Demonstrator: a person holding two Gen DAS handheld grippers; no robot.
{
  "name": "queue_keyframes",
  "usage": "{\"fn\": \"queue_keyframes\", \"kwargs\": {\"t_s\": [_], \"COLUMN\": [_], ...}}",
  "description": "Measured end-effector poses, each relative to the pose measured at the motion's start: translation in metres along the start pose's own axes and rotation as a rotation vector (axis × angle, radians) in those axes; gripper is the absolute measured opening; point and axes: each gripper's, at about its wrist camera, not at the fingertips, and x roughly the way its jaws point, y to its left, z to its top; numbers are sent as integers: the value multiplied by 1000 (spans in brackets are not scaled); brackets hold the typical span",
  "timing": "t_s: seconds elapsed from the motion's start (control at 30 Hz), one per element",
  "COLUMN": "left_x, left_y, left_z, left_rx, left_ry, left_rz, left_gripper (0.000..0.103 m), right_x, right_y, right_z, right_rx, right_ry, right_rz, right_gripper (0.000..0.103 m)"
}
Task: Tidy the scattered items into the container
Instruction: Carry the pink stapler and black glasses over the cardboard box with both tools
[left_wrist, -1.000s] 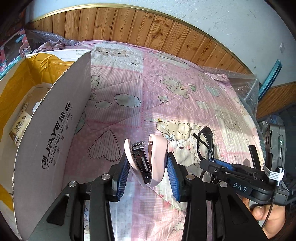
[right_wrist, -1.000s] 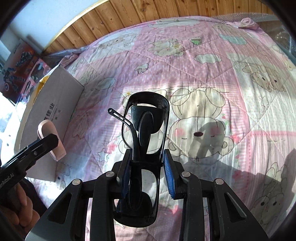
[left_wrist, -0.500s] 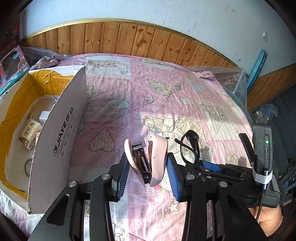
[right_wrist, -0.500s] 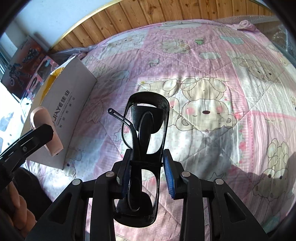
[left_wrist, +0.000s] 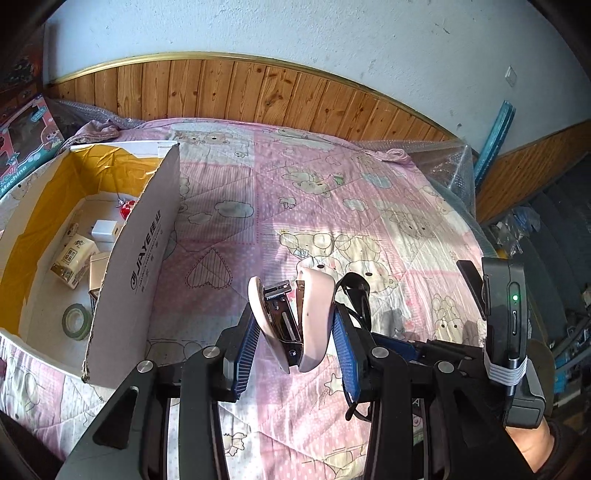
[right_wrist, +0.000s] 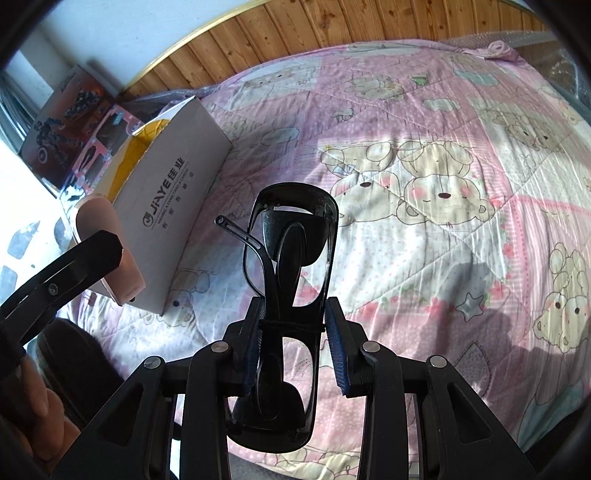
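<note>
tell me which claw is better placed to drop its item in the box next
Left. The left claw, shut on the pink stapler, sits right beside the open cardboard box. The right claw, shut on the black glasses, is farther off, with the left one between it and the box.

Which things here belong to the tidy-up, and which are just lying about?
Job:
- pink stapler, in left tool
- black glasses, in right tool
- cardboard box

Lying about:
- toy boxes
- bubble wrap
</note>
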Motion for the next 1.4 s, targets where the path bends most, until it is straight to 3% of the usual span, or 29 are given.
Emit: {"fn": "queue_keyframes", "kwargs": {"t_s": [0.63,1.4], "left_x": [-61,-120], "left_y": [36,122], "left_z": [-13,-7], "left_rx": [-59,-173], "left_ry": [-75,-190], "left_rz": [-20,6], "left_gripper": [41,41], "right_x": [-28,-34], "right_y": [81,175], "right_z": [4,39], "right_rx": [-118,-263], "right_ry": [-41,-73], "right_rz": [60,98], "right_gripper": [34,34]}}
